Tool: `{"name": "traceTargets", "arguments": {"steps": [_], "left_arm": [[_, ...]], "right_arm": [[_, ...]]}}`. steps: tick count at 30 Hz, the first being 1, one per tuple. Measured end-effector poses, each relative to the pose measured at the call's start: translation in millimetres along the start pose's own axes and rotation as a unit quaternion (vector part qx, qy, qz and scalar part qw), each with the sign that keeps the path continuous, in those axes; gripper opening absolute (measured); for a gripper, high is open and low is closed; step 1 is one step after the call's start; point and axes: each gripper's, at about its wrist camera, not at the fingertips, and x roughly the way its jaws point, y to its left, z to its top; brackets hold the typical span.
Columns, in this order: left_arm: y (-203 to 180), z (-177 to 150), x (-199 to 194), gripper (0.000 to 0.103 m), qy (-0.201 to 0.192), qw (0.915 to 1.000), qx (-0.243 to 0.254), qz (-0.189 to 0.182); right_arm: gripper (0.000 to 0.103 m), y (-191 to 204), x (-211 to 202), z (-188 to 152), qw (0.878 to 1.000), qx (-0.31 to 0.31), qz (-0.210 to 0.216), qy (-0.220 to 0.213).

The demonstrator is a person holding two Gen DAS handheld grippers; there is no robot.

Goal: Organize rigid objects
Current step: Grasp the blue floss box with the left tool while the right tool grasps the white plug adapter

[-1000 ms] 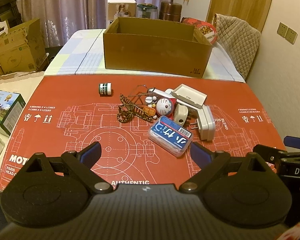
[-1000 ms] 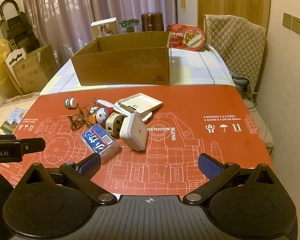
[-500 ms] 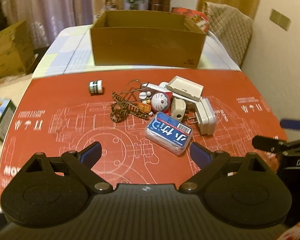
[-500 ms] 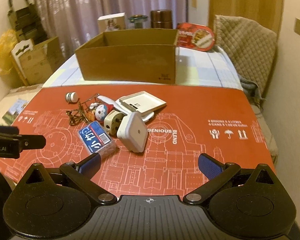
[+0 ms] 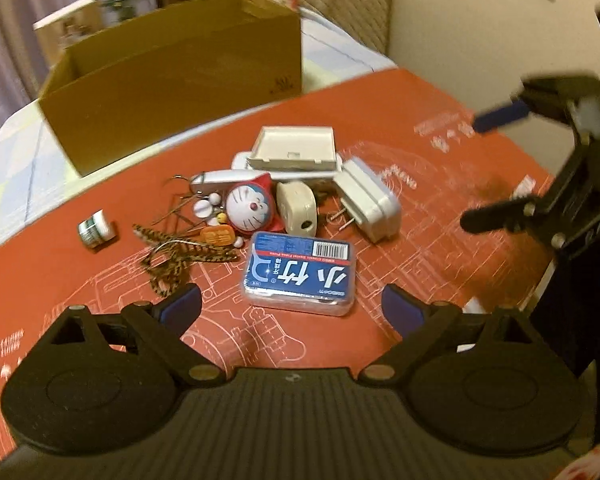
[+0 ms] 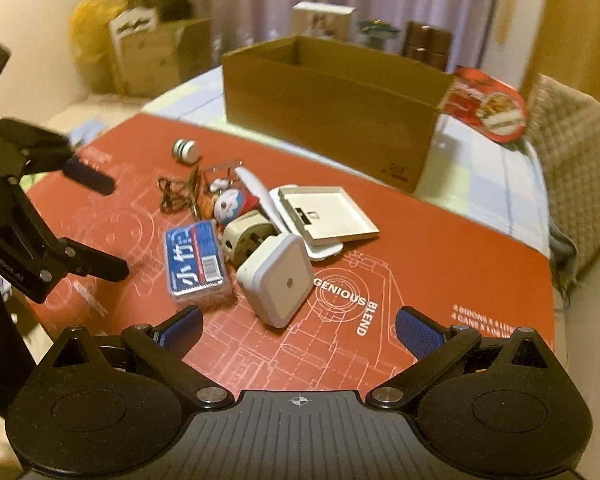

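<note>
The left gripper (image 5: 291,304) is spread wide and empty, hovering just short of the blue-labelled clear plastic floss-pick box (image 5: 300,272) on the red printed mat (image 5: 440,184) covering the bench. The right gripper (image 6: 298,330) is equally spread and empty, nearest the white square plug adapter (image 6: 278,280). Behind these, touching in one heap, lie a beige travel plug (image 5: 296,208), a round cartoon-cat figure (image 5: 250,208) and a white shallow tray (image 5: 294,148); the open brown cardboard box (image 5: 172,80) stands well beyond. Both views are blurred. Closing on the slick box off-centre could skid it into the heap, or catch the neighbouring adapter's prongs.
</note>
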Motion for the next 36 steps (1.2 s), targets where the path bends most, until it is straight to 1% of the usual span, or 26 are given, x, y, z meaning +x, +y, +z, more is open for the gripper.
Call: {"name": "traceTargets", "arguments": {"steps": [2, 7, 10, 14, 15, 20, 21, 26, 29, 32, 34, 36], "left_arm": [[0, 1, 13, 0.096, 0.008, 0.9998, 0.018, -0.002], [0, 5, 43, 0.097, 0.031, 0.9984, 0.043, -0.021], [2, 7, 56, 0.097, 0.042, 0.9976, 0.043, -0.034], [3, 9, 71, 0.096, 0.052, 0.9969, 0.05, -0.031], [4, 9, 74, 0.094, 0.055, 0.9968, 0.05, -0.031], [4, 8, 79, 0.089, 0.059, 0.9961, 0.054, -0.037], [5, 8, 80, 0.084, 0.058, 0.996, 0.054, -0.041], [9, 5, 75, 0.084, 0.064, 0.9944, 0.074, -0.04], [15, 2, 72, 0.084, 0.071, 0.9933, 0.083, -0.039], [19, 0, 71, 0.084, 0.075, 0.993, 0.082, -0.041], [20, -2, 72, 0.084, 0.075, 0.9934, 0.076, -0.041], [19, -3, 73, 0.084, 0.071, 0.9943, 0.071, -0.037]], "right_arm": [[0.1, -5, 10, 2, 1.0, -0.01, 0.013, 0.008], [0.1, -10, 30, 6, 0.998, -0.045, 0.028, 0.024], [0.1, -14, 41, 6, 0.997, -0.059, 0.049, 0.031], [0.1, -15, 54, 5, 0.993, -0.085, 0.067, 0.038], [0.1, -15, 57, 4, 0.993, -0.091, 0.069, 0.039], [0.1, -16, 70, 4, 0.99, -0.11, 0.08, 0.042], [0.1, -16, 72, 4, 0.989, -0.115, 0.081, 0.042], [0.1, -13, 82, 7, 0.985, -0.146, 0.085, 0.04], [0.1, -10, 85, 9, 0.979, -0.175, 0.1, 0.032], [0.1, -7, 90, 11, 0.97, -0.213, 0.111, 0.029], [0.098, -5, 93, 14, 0.965, -0.233, 0.115, 0.021], [0.087, -7, 98, 18, 0.962, -0.239, 0.13, 0.019]]}}
